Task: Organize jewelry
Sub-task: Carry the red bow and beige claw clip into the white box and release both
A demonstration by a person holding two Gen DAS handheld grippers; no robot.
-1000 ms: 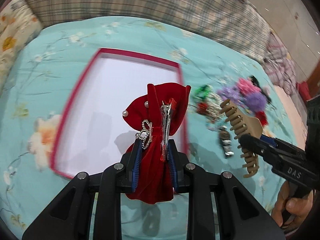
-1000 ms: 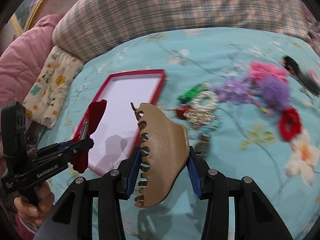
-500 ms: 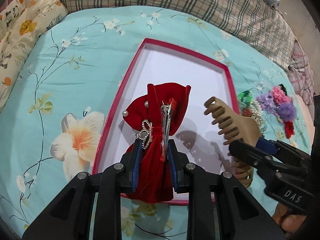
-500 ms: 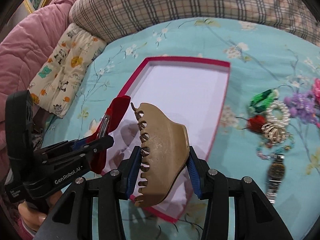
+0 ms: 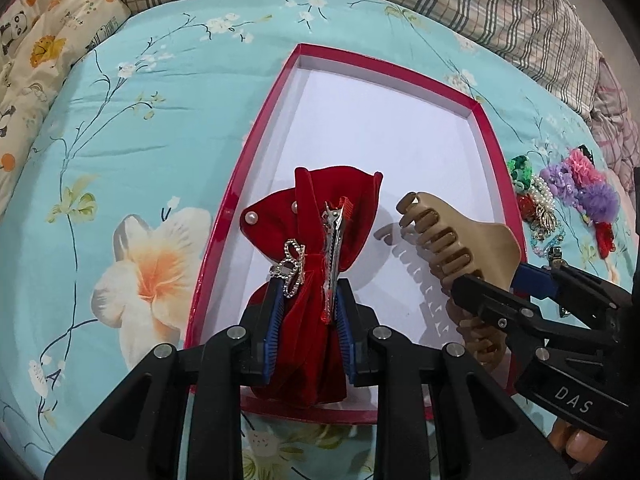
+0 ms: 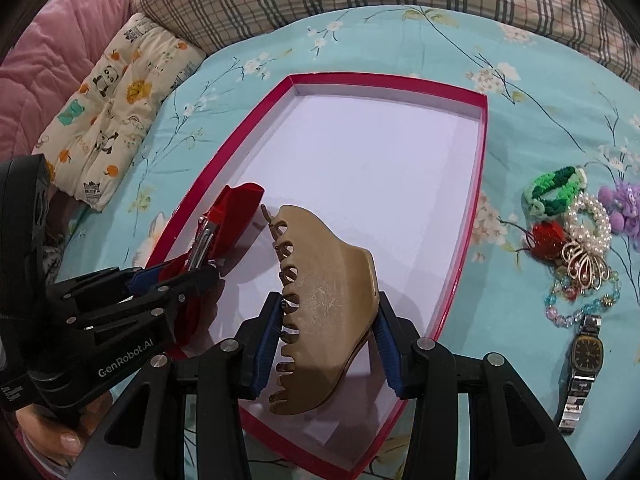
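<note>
Both grippers loaded over tray (image 5: 490, 128): left gripper (image 5: 306, 316) bow (image 5: 316, 216), right gripper (image 6: 328, 332) claw clip (image 6: 324, 304)

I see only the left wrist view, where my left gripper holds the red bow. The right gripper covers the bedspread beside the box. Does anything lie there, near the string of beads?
Observer: Yes. A wristwatch lies on the bedspread, outside the box, just nearer than the beaded bracelet.
Operator: How does the right gripper hold the claw clip?
Observer: The right gripper clamps the claw clip across its width: one pad on the toothed edge, the other on the smooth back.
Operator: What lies beyond the panda cushion?
Observer: A pink quilted blanket lies beyond the panda cushion.
</note>
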